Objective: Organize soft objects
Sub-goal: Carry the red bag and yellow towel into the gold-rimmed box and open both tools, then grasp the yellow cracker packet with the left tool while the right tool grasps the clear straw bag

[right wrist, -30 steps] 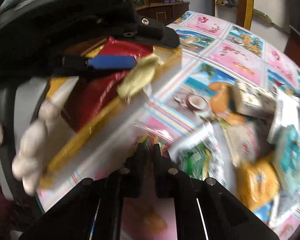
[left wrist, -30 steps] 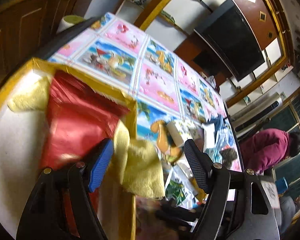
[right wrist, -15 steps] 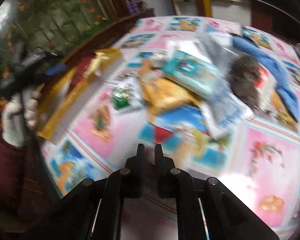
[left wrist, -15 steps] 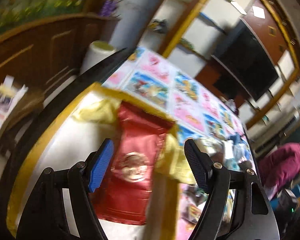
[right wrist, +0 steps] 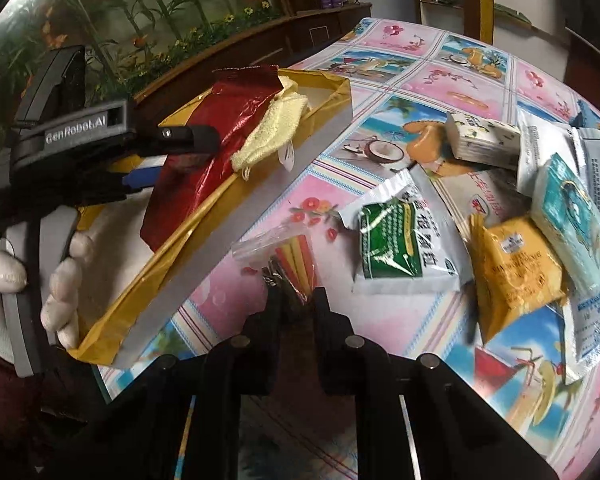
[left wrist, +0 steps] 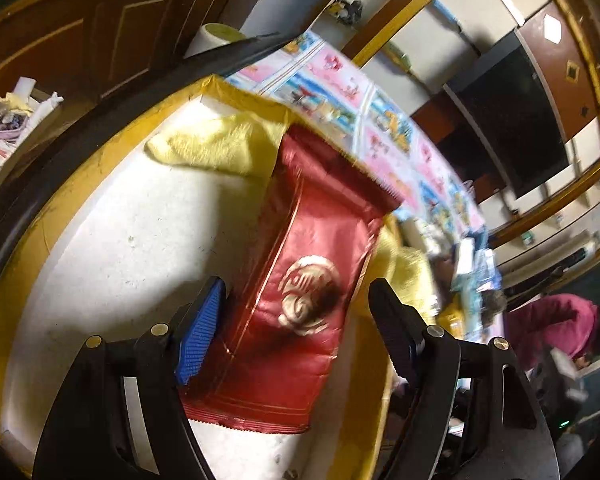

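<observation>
Red pouch (left wrist: 300,280) laid in tray (left wrist: 100,240); left gripper (left wrist: 292,316) fingers spread, released. Clear packet (right wrist: 284,256) pinched by right gripper (right wrist: 296,300), prob. for tray next.

Pouch (left wrist: 300,280) lies in the box (left wrist: 28,240), over the cloth (left wrist: 220,144).

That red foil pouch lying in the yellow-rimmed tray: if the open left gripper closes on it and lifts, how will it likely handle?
The red foil pouch looks crinkled and thin, so it would probably sag rather than stay flat. Its glossy surface may slip between the left gripper pads. It leans on the tray rim over the yellow cloth, so lifting might drag that.
</observation>
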`<state>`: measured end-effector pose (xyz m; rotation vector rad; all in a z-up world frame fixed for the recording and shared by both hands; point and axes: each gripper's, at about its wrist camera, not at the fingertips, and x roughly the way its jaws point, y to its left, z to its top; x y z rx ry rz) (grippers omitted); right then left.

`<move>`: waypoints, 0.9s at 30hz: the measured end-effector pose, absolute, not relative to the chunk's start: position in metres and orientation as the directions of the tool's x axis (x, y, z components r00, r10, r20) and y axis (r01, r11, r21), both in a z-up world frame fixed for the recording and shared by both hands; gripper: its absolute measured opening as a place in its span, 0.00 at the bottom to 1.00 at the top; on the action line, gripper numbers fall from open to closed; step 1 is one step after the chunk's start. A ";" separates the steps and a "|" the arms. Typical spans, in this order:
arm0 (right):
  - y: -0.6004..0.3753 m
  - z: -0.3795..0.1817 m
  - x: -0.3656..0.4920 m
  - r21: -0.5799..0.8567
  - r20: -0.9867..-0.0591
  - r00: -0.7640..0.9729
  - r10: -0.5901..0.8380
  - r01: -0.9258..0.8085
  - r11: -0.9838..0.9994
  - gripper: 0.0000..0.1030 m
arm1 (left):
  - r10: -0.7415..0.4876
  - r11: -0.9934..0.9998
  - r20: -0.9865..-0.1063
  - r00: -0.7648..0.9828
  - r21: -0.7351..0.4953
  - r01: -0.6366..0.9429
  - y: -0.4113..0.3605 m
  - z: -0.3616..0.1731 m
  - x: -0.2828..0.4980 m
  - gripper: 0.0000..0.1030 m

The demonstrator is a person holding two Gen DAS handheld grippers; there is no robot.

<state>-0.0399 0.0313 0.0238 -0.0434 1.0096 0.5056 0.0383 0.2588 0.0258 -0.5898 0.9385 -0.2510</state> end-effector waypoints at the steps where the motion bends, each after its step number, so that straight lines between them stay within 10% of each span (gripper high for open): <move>1: 0.025 0.024 -0.046 0.187 -0.822 0.427 0.375 -0.421 0.888 0.11 | -0.459 0.802 -0.661 0.593 -0.596 -0.044 0.263 0.030 0.034 0.72; 14: -0.134 0.029 -0.133 0.141 -0.828 0.529 0.184 -0.121 0.983 0.21 | -0.615 0.775 -0.600 0.512 -0.579 0.254 0.171 0.091 -0.012 0.74; 18: -0.146 0.036 -0.132 0.219 -0.768 0.595 0.236 -0.102 0.970 0.59 | -0.586 0.807 -0.658 0.473 -0.525 0.271 0.123 0.084 0.001 0.74; 27: -0.187 0.027 -0.107 0.350 -0.677 0.683 0.272 -0.026 0.936 0.59 | -0.440 0.891 -0.788 0.430 -0.324 0.319 0.031 0.049 0.054 0.74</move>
